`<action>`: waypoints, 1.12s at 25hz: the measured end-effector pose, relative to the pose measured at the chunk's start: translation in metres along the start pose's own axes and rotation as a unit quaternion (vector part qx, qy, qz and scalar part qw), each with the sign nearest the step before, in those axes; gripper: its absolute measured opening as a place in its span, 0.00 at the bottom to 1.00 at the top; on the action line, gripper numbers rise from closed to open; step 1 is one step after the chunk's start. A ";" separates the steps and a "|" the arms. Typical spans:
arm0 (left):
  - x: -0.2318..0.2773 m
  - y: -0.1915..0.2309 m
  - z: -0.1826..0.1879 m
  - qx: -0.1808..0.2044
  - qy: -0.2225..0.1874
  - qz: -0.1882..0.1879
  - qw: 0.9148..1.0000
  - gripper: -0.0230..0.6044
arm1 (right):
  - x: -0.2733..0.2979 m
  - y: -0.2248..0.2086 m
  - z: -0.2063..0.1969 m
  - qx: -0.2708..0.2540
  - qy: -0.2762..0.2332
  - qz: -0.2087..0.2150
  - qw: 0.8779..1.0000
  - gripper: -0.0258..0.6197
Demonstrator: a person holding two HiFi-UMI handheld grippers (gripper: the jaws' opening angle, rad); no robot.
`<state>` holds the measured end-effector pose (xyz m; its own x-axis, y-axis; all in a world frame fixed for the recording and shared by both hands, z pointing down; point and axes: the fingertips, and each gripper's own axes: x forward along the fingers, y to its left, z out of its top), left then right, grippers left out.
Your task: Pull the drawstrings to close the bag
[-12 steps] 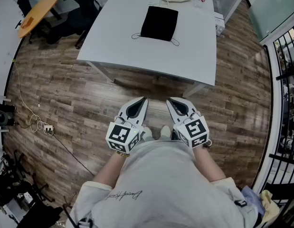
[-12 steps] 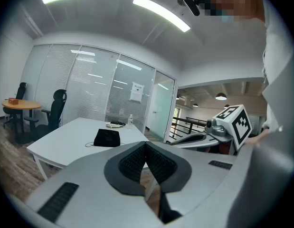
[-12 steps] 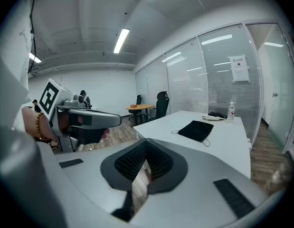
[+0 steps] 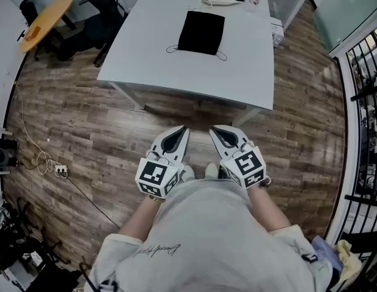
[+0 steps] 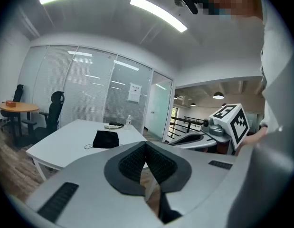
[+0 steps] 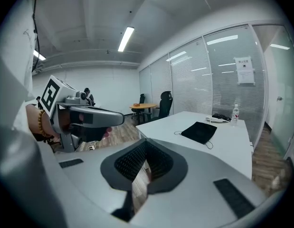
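Wooden floor (image 4: pixel 176 117) between table (image 4: pixel 151 47) edge and left gripper (image 4: pixel 185 127), right gripper (image 4: pixel 212 128)

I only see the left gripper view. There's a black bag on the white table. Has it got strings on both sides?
Observer: Yes. The head view shows one string at the bag's near left corner and another string at its near right corner.
Operator: Is the other gripper open?
Observer: No, the right gripper's jaws are together, with nothing between them.
Operator: Anything on the floor to trip on?
Observer: A power strip lies on the wood floor off to the left, away from the table.
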<state>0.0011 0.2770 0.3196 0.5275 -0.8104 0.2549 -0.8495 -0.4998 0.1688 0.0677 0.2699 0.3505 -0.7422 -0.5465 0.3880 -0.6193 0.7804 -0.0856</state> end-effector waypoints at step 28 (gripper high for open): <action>-0.034 0.048 -0.001 0.002 -0.011 -0.028 1.000 0.05 | 0.029 0.047 0.011 0.030 -0.028 -0.005 0.999 0.08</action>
<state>-0.0575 0.2804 0.3202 0.5731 -0.7884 0.2235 -0.8193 -0.5451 0.1781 0.0138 0.2875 0.3478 -0.7484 -0.5707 0.3379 -0.6392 0.7566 -0.1378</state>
